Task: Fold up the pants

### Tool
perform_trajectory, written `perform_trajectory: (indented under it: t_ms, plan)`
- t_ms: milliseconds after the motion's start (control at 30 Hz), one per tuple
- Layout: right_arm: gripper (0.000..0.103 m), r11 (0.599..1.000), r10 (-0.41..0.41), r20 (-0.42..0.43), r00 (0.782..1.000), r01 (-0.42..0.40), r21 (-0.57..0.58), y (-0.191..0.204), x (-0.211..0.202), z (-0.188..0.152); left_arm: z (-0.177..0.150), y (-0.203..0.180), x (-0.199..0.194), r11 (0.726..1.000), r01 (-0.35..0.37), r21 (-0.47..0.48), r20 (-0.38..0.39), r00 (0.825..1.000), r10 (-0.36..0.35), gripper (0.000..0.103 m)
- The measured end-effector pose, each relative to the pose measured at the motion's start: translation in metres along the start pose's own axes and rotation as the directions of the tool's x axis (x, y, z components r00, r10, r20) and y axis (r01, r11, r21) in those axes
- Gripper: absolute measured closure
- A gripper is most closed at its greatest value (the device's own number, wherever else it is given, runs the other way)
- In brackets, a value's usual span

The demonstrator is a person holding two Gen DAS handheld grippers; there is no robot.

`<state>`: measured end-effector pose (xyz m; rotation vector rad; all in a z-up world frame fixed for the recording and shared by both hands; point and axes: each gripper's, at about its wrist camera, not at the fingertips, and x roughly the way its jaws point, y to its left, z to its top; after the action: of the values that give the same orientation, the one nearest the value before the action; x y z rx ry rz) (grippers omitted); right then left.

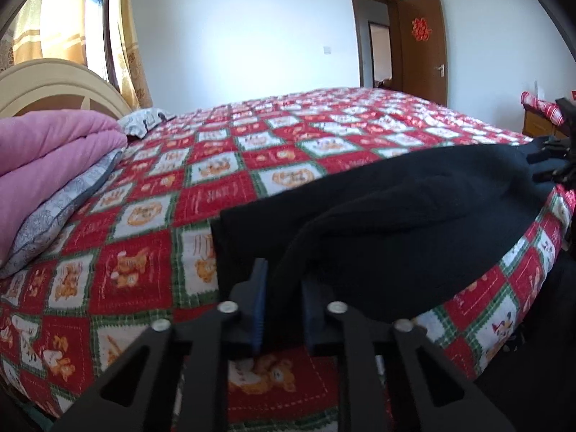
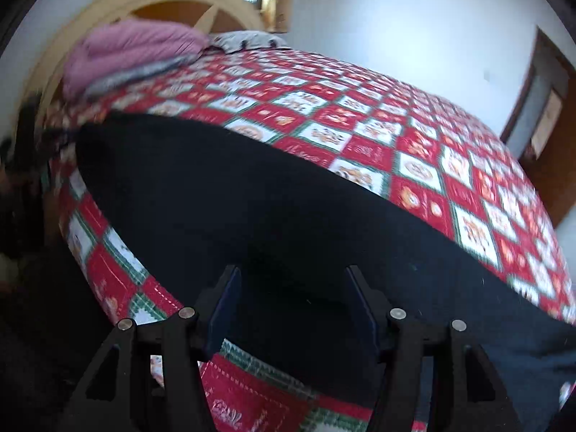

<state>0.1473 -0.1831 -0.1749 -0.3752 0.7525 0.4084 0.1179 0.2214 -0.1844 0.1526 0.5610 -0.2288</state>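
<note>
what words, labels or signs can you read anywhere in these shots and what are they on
Red paper sign on the brown door: a decorative cut-out character, too small to read for sure.
Red squares of the bedspread: pale script lettering, too blurred to read.
White squares: cartoon figures only, no legible words.
Black pants: no label or brand visible.

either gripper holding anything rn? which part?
Left gripper is shut on the black pants, pinching a raised fold at the near end. Right gripper is open over the pants, holding nothing.
</note>
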Motion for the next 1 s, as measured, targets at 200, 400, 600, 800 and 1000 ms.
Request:
perform_trajectory:
  t_ms: [200,400,600,800,1000]
  plan:
    - [0.043,0.988,-0.071,-0.017,0.997,0.068,-0.135,0.005,0.019,0.006,0.01,-0.002,-0.002,0.997,-0.059,0.051,0.046,0.997,0.056,0.088]
    - [0.076,0.971,-0.091,-0.058,0.994,0.076,-0.227,0.013,0.044,0.008,0.017,0.007,0.005,0.994,-0.075,0.074,0.066,0.995,0.07,0.088]
    - [0.1,0.967,-0.083,-0.029,0.996,0.074,-0.245,0.018,0.028,0.013,0.02,0.011,-0.008,0.988,-0.075,0.137,0.109,0.992,0.06,0.088]
    - [0.1,0.958,-0.034,-0.007,0.999,0.031,-0.283,0.032,0.0,-0.003,-0.006,0.014,-0.005,0.983,-0.063,0.172,0.059,0.997,0.054,0.088]
    - [0.1,0.934,-0.064,-0.078,0.995,0.033,-0.356,0.047,0.029,-0.029,-0.026,0.001,0.001,0.96,-0.073,0.27,0.017,0.997,0.071,0.088]
